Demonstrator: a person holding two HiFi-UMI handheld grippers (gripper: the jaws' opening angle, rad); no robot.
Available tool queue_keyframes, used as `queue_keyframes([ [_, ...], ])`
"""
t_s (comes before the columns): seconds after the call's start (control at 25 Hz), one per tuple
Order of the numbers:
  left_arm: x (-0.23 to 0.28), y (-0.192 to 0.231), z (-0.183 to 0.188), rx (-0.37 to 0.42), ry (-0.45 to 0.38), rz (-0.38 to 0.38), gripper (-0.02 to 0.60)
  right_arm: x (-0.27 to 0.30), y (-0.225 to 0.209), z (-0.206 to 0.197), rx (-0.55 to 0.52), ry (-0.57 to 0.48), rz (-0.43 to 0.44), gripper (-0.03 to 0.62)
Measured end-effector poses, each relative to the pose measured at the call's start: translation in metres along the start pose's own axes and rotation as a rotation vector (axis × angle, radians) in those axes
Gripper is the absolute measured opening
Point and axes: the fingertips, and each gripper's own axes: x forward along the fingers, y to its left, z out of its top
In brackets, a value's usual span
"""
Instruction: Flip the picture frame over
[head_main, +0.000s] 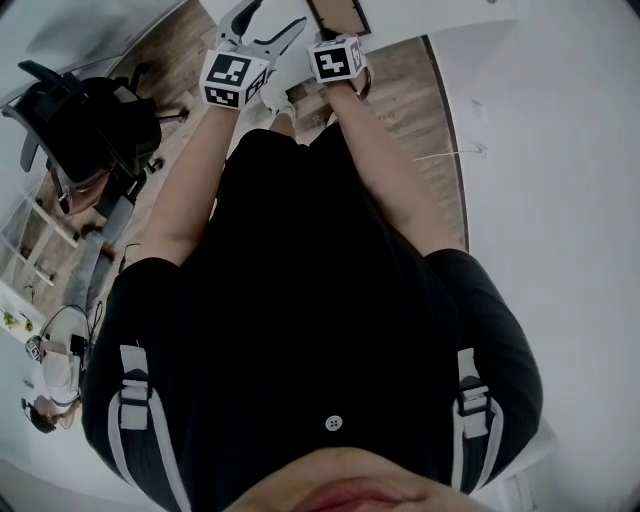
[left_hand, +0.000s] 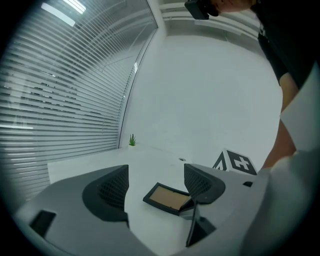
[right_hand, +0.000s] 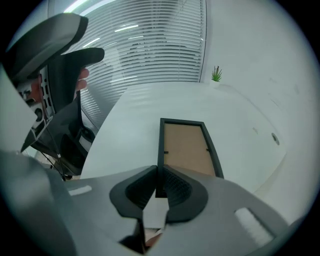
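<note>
Head view: picture frame (head_main: 338, 14) lies flat on the white table (head_main: 420, 20), near the table's front edge.

Left gripper view: left gripper (left_hand: 156, 181) is wide open and empty, hovering off the table. The frame is beyond it.

Right gripper view: right gripper (right_hand: 158, 187) is pinched onto the frame's left rail, at the end nearest the table's front edge. The backing board faces up. The frame is likely light and rigid, with glass possibly underneath. The rail is a sound place to grip.

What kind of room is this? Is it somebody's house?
Probably an office, not a house: there's a black swivel office chair, a plain white table, and a wall of white slatted blinds like meeting rooms have.
</note>
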Motion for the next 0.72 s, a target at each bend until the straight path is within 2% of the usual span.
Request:
queue_keyframes([
  [0.36, -0.019, 0.001, 0.019, -0.007, -0.035, 0.022, 0.351, -0.026, 0.007, 0.031, 0.019, -0.061, 0.052, 0.049],
  [0.48, -0.021, 0.000, 0.027, -0.007, -0.049, 0.037, 0.350, -0.033, -0.001, 0.029, 0.032, -0.039, 0.052, 0.049],
  [0.72, -0.025, 0.002, 0.034, -0.017, -0.061, 0.081, 0.348, -0.039, 0.005, 0.035, 0.069, -0.042, 0.152, 0.049],
])
